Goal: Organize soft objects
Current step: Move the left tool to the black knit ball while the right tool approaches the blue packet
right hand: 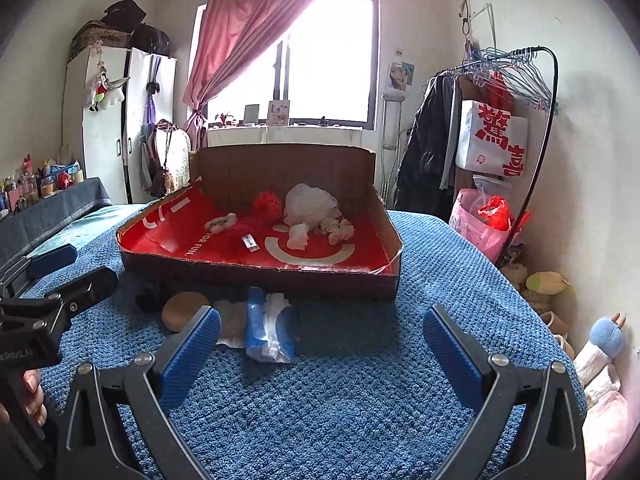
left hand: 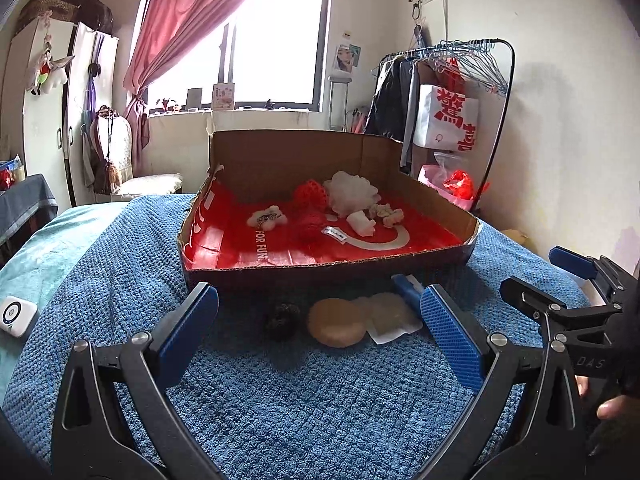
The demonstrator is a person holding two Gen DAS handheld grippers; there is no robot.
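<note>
A cardboard box lined in red stands on the blue blanket. It holds a white bath pouf, a red mesh ball, a white flower plush and a cream scrunchie. In front of the box lie a black fuzzy ball, a tan round sponge, a beige pad and a blue-and-white packet. My left gripper hovers open just short of the sponge. My right gripper is open, to the right of the packet, holding nothing.
A white device lies on the bed's left edge. A clothes rack with a white bag, a pink bag and plush toys crowd the right side. A dark table stands at left.
</note>
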